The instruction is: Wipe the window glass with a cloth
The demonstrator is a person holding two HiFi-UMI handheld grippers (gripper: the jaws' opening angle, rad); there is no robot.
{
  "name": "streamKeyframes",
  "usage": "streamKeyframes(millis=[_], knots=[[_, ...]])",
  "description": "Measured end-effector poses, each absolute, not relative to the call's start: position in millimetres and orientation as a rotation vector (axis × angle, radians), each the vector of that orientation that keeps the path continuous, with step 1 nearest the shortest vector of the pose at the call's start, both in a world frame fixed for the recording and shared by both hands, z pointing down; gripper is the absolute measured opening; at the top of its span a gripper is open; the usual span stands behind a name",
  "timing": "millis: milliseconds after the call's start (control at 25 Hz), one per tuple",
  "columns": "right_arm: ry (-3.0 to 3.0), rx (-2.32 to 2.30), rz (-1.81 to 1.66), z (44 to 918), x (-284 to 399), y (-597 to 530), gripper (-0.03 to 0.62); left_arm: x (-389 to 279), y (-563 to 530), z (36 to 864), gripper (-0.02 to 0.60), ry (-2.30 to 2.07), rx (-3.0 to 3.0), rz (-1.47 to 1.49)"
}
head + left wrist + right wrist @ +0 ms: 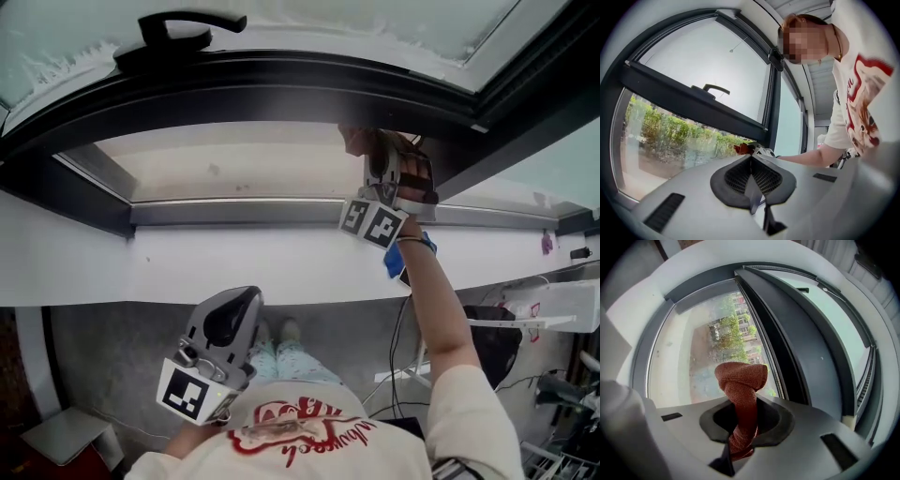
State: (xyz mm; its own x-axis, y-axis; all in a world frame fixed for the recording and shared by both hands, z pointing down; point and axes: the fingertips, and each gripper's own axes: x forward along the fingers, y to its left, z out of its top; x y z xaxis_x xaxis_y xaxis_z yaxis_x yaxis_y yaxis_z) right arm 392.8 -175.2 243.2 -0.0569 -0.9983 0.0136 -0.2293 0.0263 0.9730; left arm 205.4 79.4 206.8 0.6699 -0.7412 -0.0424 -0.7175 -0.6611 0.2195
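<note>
A rust-red cloth [741, 379] sticks out in a twisted wad from my right gripper [742, 405], which is shut on it. The wad's tip is at the lower window glass [710, 343], beside the dark frame post [787, 348]. In the head view the right gripper [371, 148] is raised to the lower pane [234, 159] at its right end, with the cloth [352, 139] against the glass. My left gripper [223, 323] hangs low near the person's chest, below the sill, jaws shut and empty. From the left gripper [751, 161] view the cloth [742, 148] shows far off.
A black window handle [187, 26] sits on the upper sash, above the dark crossbar [281, 84]. The white sill [187, 267] runs below the pane. Cables and a white rack [553, 309] stand at the lower right, and a pale box [61, 433] lies on the floor at the lower left.
</note>
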Motion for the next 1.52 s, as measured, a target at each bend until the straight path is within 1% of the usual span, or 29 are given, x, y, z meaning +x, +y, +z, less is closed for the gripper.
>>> streamKeyframes(millis=[320,760,1280,1520], knots=[[-1.36,1.39,-1.209,215,393,-180,0.079,194,89,198,0.021,-1.199,2.713,-0.176],[-1.348,1.431,-1.235,212,395,-189,0.078,186,99,201,0.021,-1.214,2.71,-0.156],[-1.373,1.43,-1.247,225,396,-188,0.077,188,104,212,0.021,-1.206,2.689,-0.14],[-1.389,1.4,-1.202,252,398,-190,0.077,187,103,214,0.021,-1.21,2.684,-0.141]])
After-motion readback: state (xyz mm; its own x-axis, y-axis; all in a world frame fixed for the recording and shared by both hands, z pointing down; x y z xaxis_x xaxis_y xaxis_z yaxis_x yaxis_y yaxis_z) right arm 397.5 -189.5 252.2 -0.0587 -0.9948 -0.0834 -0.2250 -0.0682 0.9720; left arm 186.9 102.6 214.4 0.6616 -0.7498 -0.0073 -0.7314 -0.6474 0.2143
